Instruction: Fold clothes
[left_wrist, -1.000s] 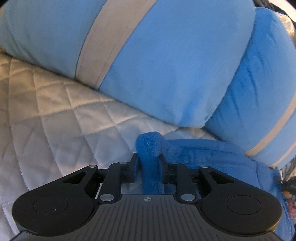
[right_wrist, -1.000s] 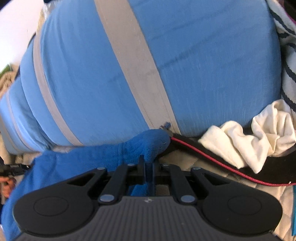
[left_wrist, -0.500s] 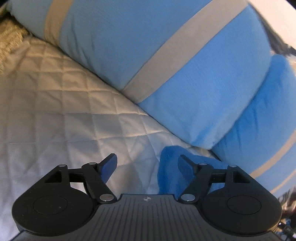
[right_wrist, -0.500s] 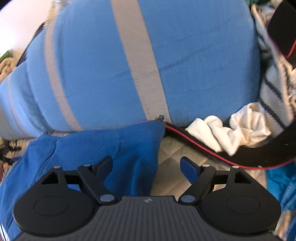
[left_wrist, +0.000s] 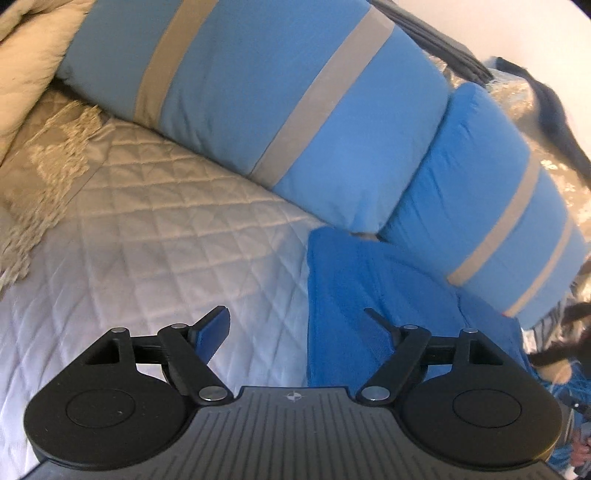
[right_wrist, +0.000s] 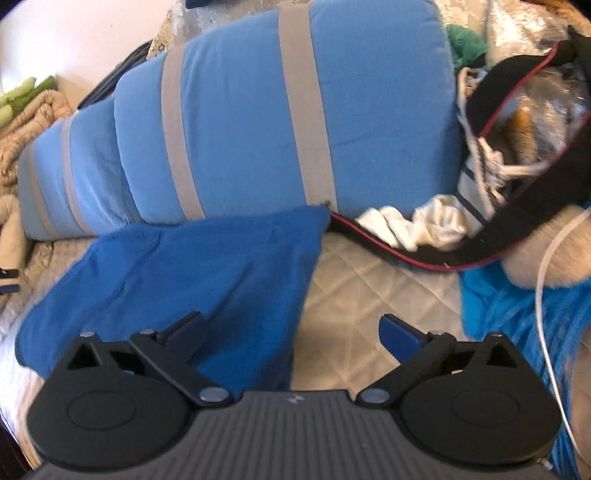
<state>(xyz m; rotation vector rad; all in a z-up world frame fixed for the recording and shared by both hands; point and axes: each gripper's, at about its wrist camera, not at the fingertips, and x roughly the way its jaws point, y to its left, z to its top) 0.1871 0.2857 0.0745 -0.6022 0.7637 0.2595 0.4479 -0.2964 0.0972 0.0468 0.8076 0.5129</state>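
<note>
Cloth, a blue fleece garment (right_wrist: 192, 269), lies low and wide between the let-go left gripper (left_wrist: 299, 328) and right gripper (right_wrist: 291, 332), near both.

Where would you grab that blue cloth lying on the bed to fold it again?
Probably at the blue cloth's far corner by the striped pillow: its edges meet in a free point there. Come from the near side, low over the quilt, one jaw under the edge.
</note>
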